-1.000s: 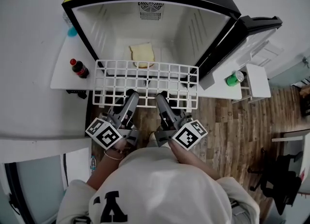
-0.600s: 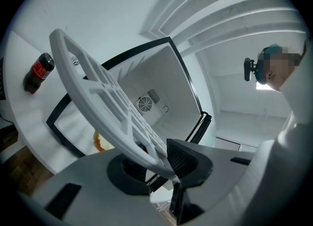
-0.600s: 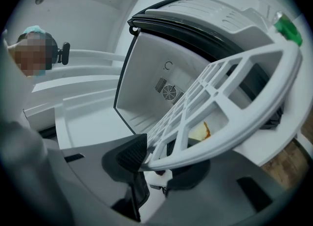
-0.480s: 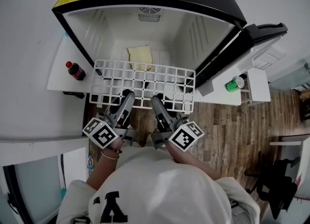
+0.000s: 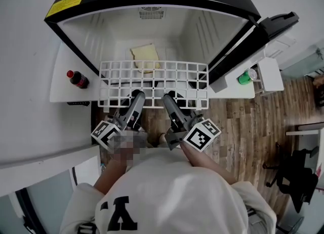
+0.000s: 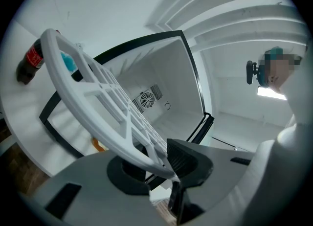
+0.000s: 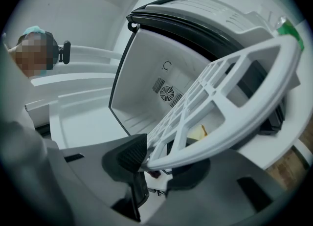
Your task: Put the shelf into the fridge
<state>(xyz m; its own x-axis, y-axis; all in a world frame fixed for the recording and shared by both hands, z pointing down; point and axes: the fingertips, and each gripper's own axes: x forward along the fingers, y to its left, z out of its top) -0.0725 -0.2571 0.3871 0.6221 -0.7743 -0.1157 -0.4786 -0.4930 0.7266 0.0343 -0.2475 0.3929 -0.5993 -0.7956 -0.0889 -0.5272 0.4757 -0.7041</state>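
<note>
The white grid shelf (image 5: 152, 82) hangs level in front of the open fridge (image 5: 152, 30), its far edge at the mouth of the white interior. My left gripper (image 5: 136, 96) is shut on the shelf's near rail left of centre. My right gripper (image 5: 168, 98) is shut on the same rail right of centre. In the left gripper view the shelf (image 6: 98, 98) runs up and left from the left gripper (image 6: 164, 164). In the right gripper view the shelf (image 7: 230, 117) runs up and right from the right gripper (image 7: 151, 164). Both views look into the fridge, with its fan vent (image 6: 146, 98) on the back wall.
A pale yellow flat item (image 5: 144, 55) lies on the fridge floor under the shelf's far edge. A cola bottle (image 5: 77, 78) stands on the white ledge (image 5: 63, 93) left of the fridge. The open door (image 5: 263, 35) swings right and holds a green can (image 5: 246, 76). Wooden floor lies below.
Both grippers have carried the shelf a little toward the fridge opening, still level. The grip on the near rail is the same.
</note>
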